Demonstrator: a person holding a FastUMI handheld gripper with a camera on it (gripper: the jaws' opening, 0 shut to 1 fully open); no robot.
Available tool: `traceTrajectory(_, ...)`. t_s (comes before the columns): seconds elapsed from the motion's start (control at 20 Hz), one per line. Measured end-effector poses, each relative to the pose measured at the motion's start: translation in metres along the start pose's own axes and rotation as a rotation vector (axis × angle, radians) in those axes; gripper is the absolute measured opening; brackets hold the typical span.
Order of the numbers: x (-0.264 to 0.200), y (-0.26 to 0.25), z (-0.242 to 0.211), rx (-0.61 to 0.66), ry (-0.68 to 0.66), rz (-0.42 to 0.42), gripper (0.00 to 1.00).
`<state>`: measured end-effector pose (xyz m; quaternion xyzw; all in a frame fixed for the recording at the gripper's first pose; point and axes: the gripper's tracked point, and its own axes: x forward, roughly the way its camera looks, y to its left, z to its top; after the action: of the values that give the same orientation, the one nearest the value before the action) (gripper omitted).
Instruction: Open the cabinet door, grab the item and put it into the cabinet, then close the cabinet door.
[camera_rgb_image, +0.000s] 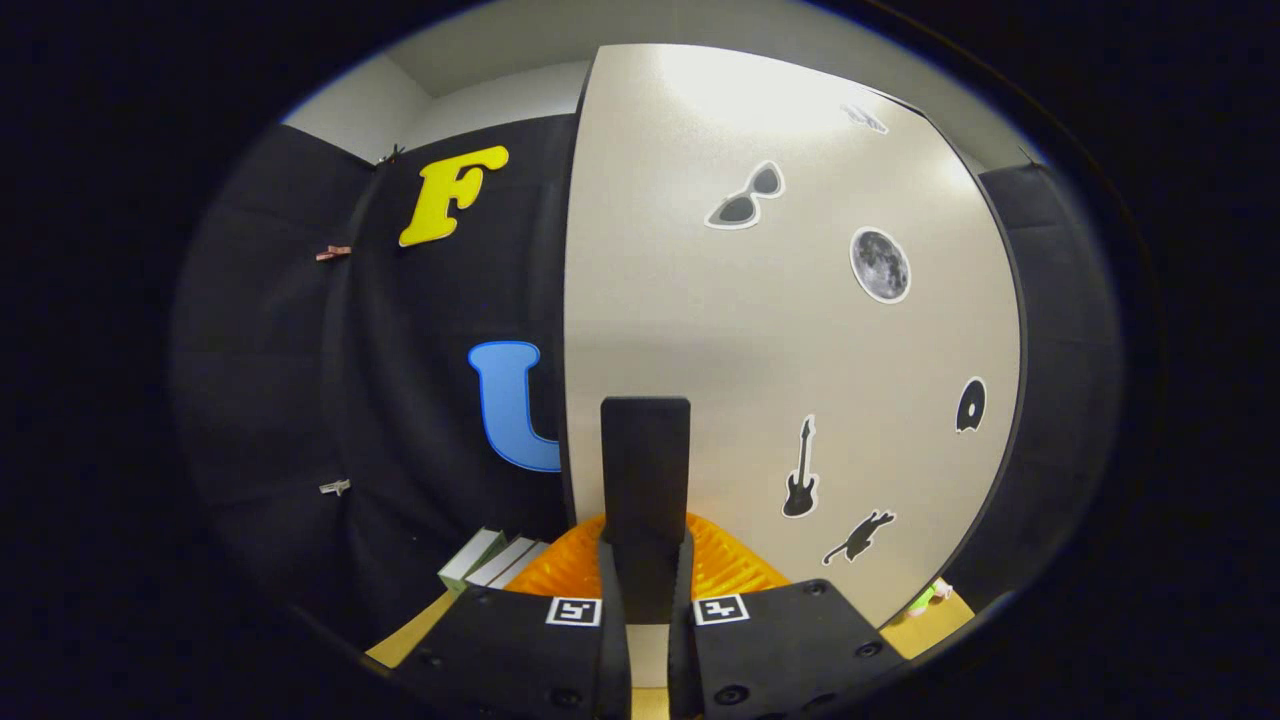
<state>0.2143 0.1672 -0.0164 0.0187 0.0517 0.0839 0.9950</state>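
Note:
The white cabinet door (780, 330), with several dark stickers on it, stands close in front of me. Its black bar handle (645, 460) rises upright between my fingers. My gripper (645, 585) is shut on the lower end of that handle, one finger pressing on each side. An orange ridged object (735, 570) lies low just beyond the fingers, at the foot of the door, and is partly hidden by them. The door's left edge (568, 330) shows as a dark line against the booth wall; the cabinet's inside is hidden.
A few flat pale boxes (490, 560) lie on the wooden table (420, 625) left of the fingers. A small green and pink thing (928, 598) sits by the door's lower right corner. Black cloth walls close in on both sides.

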Motion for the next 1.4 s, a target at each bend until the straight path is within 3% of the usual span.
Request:
traceTrajectory(0.35,-0.076,-0.025,0.002,0.018,-0.005,0.083,0.18)
traceTrajectory(0.6,-0.109,-0.038,0.005,0.034,-0.002,0.086,0.18)
traceTrajectory(1.0,-0.134,-0.069,0.007,0.031,-0.009,0.017,0.18)
traceTrajectory(1.4,-0.15,-0.113,0.012,0.029,-0.027,-0.151,0.16)
